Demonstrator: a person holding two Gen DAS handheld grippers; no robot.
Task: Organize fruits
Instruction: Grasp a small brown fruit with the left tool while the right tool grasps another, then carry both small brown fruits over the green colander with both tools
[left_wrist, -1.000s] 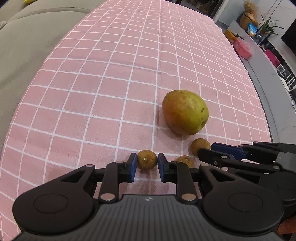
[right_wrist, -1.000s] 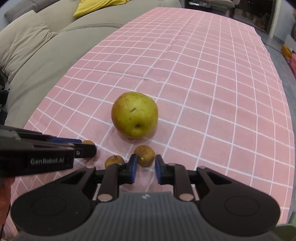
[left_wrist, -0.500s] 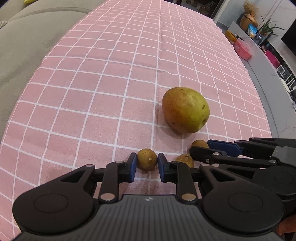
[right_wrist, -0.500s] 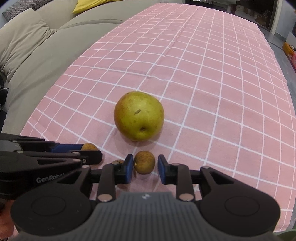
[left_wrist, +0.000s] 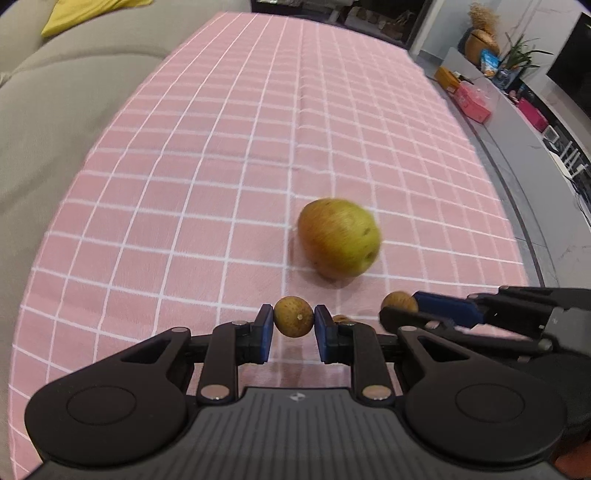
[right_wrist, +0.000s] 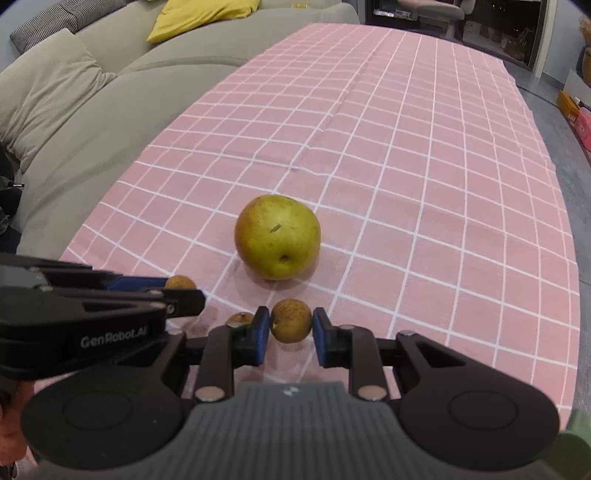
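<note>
While its blue pads press on either side of a small brown fruit (left_wrist: 293, 322), the left gripper (left_wrist: 293, 323) is clamped on that fruit, which sits between the fingertips above the pink checked cloth (left_wrist: 207, 177). Just to the right, the right gripper (right_wrist: 290, 325) is likewise clamped on a second small brown fruit (right_wrist: 291, 320), held between its own blue pads; in the left wrist view this gripper reaches in from the right edge with that fruit at its tips. A third small brown fruit (right_wrist: 239, 318) lies on the cloth between the two grippers, close to the near edge, half hidden behind the fingers in both views. Farther out, beyond all three small fruits, a large yellow-green pear (right_wrist: 277, 242) rests on the cloth, apart from both grippers, with a reddish blush on the side toward the left gripper. The cloth runs far up the table. Along its left side stands a grey sofa (right_wrist: 74, 110) with a yellow cushion (right_wrist: 203, 14) at the far end.
</note>
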